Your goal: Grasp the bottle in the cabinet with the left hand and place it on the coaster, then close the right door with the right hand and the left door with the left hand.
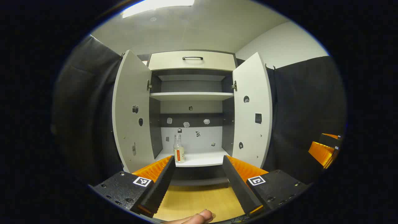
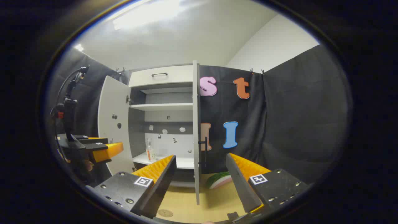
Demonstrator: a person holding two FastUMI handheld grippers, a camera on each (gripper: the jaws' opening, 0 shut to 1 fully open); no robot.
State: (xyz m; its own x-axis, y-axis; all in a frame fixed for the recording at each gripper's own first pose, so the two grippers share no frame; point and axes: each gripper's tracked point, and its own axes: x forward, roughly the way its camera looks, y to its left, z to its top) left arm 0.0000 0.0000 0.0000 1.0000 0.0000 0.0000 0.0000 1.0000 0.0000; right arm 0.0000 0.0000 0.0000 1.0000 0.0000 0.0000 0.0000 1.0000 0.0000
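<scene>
Glass bottle (image 1: pixel 178 150) beyond left claw (image 1: pixel 196 180) (spread wide)

Both white cabinet doors, the left door (image 1: pixel 130 109) and the right door (image 1: pixel 252 109), stand swung wide, so you face an open cabinet mouth. On the white lower shelf (image 1: pixel 202 160) the small clear glass bottle with an orange label (image 1: pixel 178 151) stands alone near the front left, with bare shelf to its right. The light wooden tabletop (image 1: pixel 196 200) lies open before the cabinet.
</scene>
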